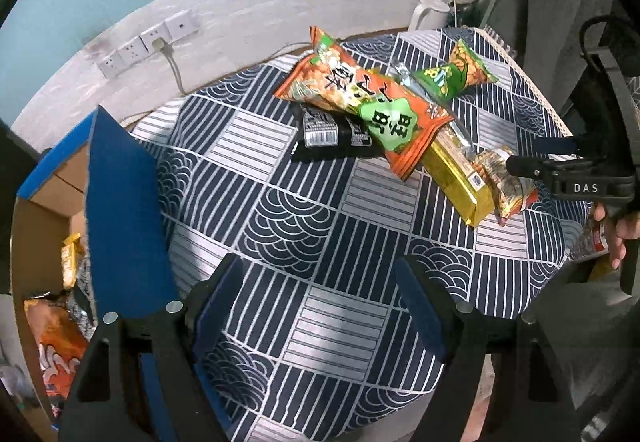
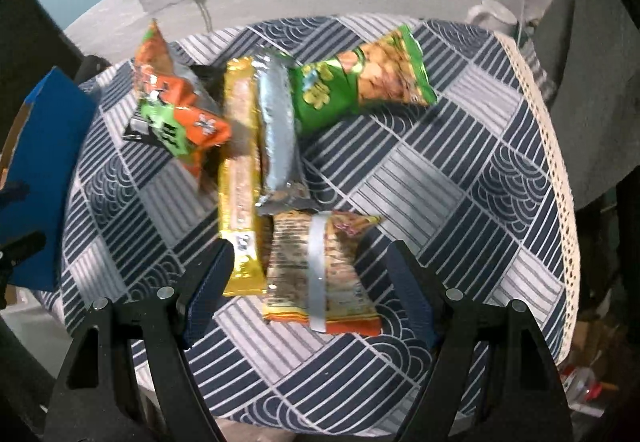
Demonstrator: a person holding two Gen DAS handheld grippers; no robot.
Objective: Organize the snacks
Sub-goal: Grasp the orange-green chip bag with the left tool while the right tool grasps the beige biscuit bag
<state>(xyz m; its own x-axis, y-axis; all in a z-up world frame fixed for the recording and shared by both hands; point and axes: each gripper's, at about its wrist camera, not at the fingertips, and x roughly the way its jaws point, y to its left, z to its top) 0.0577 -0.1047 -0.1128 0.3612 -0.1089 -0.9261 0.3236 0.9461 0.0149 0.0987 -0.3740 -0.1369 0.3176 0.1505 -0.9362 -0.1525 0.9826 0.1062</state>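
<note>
Several snack packs lie in a pile on the patterned table. An orange-and-green bag (image 1: 372, 97) (image 2: 176, 109) rests on a black pack (image 1: 332, 129). Beside them lie a gold bar (image 1: 456, 173) (image 2: 240, 177), a silver pack (image 2: 276, 129), a green bag (image 1: 452, 75) (image 2: 360, 85) and a small orange-edged packet (image 2: 324, 274) (image 1: 508, 181). My right gripper (image 2: 308, 282) is open with its jaws on either side of the small packet; it also shows in the left wrist view (image 1: 516, 161). My left gripper (image 1: 320, 302) is open and empty over bare cloth.
A blue-edged cardboard box (image 1: 116, 193) (image 2: 44, 145) stands at the table's left edge with several snack packs inside (image 1: 56, 334). A white kettle (image 1: 430, 15) (image 2: 492, 15) stands at the back right. Wall sockets (image 1: 148, 41) sit behind the table.
</note>
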